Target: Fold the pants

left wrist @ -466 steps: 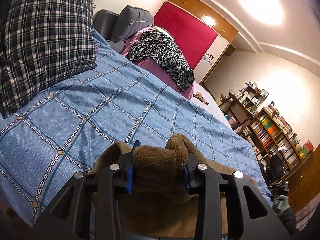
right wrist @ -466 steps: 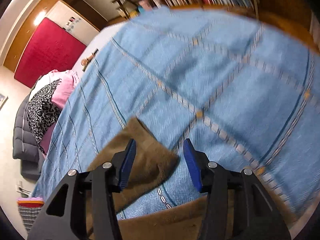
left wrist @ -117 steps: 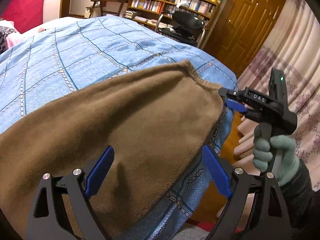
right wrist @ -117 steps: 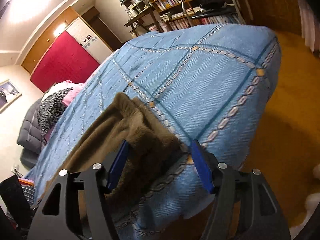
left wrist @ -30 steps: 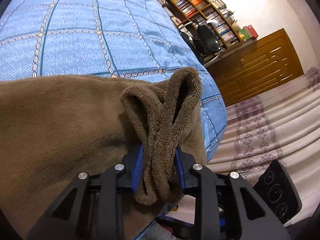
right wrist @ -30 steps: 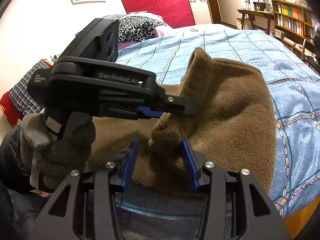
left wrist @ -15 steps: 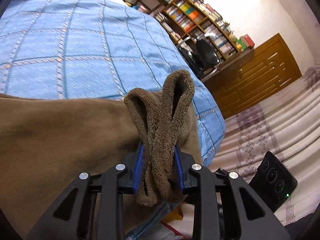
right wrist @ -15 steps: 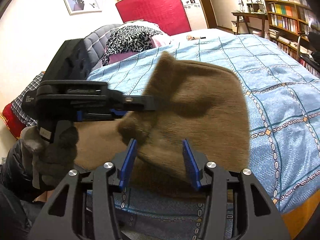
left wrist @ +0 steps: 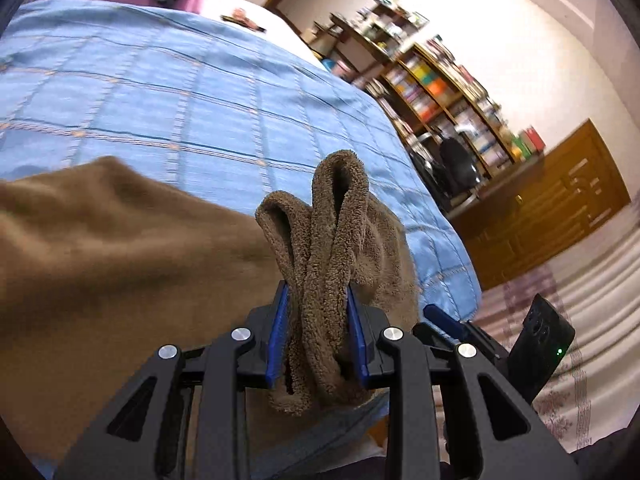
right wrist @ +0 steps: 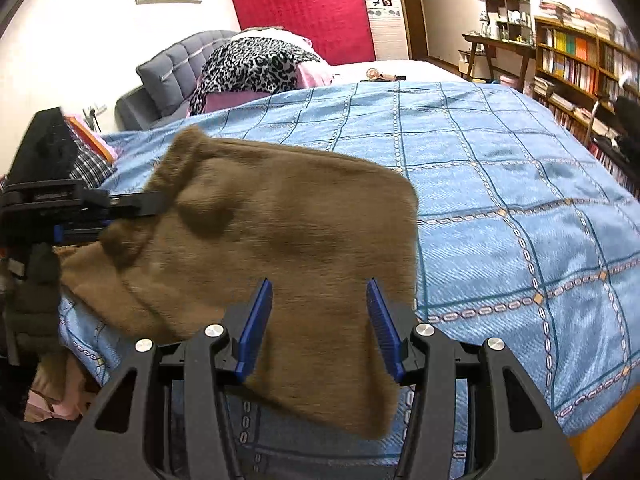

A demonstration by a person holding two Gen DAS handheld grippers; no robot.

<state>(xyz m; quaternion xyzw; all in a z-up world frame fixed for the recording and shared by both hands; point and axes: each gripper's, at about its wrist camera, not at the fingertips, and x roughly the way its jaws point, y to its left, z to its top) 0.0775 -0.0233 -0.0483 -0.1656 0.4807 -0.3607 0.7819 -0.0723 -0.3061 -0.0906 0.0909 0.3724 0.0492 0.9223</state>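
No readable text; book spines perhaps lettered, too blurred.

Left tool clamped tight; right tool spread apart

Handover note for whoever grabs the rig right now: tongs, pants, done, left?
Left tongs: shut on a bunched edge of the brown pants.
Right tongs: open, pants between the pads, not pinched.
Pants lie on the blue bedspread at the near edge, part hanging over it.
Done: pants doubled over at least once.
Left: lay the held edge down, flatten, finish the fold.
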